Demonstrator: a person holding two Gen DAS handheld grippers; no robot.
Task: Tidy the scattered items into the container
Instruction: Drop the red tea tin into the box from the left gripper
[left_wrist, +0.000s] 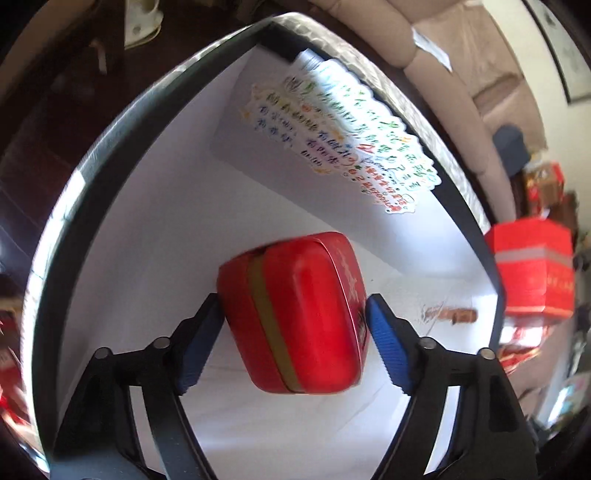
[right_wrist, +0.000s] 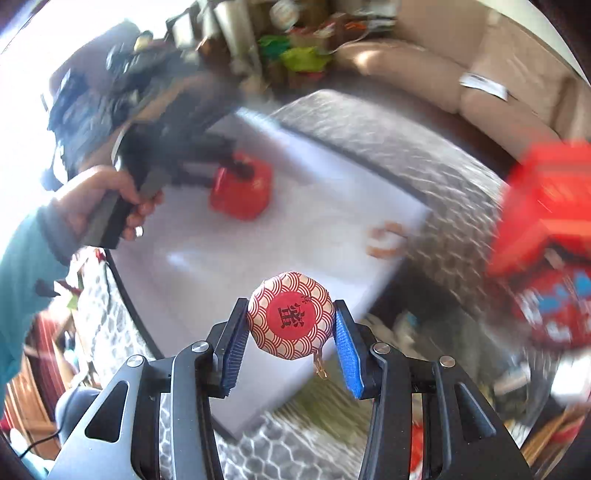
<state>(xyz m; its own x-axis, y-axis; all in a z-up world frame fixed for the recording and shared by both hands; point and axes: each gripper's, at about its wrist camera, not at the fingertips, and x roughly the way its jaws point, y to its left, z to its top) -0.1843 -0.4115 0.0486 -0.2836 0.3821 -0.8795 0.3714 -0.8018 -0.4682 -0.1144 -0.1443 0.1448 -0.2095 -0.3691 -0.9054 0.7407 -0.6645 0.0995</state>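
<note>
A beige sofa (right_wrist: 480, 77) stands at one o'clock, a white paper (right_wrist: 484, 85) lying on its seat. A framed picture (left_wrist: 561, 55) hangs on the pale wall (left_wrist: 554, 122) at two o'clock. Strong daylight floods in at ten o'clock. Dark flooring (left_wrist: 44, 147) shows at nine o'clock.

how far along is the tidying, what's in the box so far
In the box: a sticker sheet and a small brown item. In hand: the red tin sits between the left hand-held gripper pads inside the box, apparently being released; the right hand-held gripper grips a patterned ball. Left: drop the ball in.
</note>
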